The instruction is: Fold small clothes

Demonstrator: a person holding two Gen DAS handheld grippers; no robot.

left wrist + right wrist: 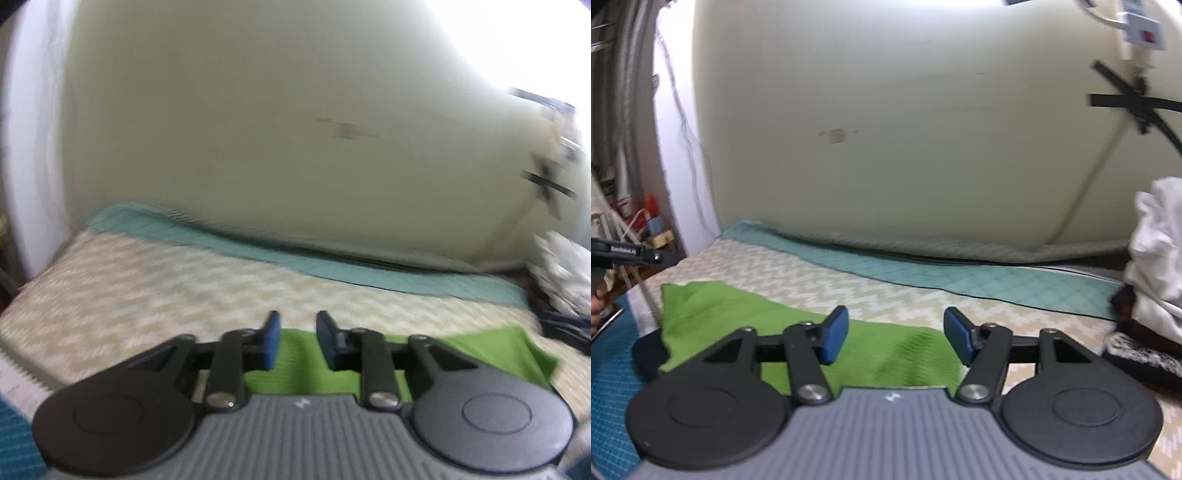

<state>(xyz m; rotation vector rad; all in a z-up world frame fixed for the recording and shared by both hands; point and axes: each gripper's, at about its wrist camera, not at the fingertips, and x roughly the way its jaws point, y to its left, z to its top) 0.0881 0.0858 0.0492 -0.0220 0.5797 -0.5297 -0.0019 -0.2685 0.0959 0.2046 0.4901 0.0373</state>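
A green cloth [798,332] lies spread flat on a bed cover [886,295] with a pale zigzag pattern. A teal quilted strip [960,277] runs along the far edge of the cover, against a cream wall [886,129].

In the right wrist view, the right gripper [895,334] hangs just above the near edge of the cloth. Its jaws stand wide apart and hold nothing. The left blue pad sits over the green cloth, while the right pad sits over bare cover, just past the cloth's right edge. The cloth stretches away to the left of this gripper, its far left corner rising to a small peak.

In the left wrist view, which is blurred, the left gripper [298,341] is released too, with a narrower gap between its blue pads and nothing between them. The green cloth [480,350] shows under and between its fingers and reaches off to the right.

A heap of white laundry [1156,251] sits at the right end of the bed, well apart from the cloth, with dark clothes [1145,343] beneath it.
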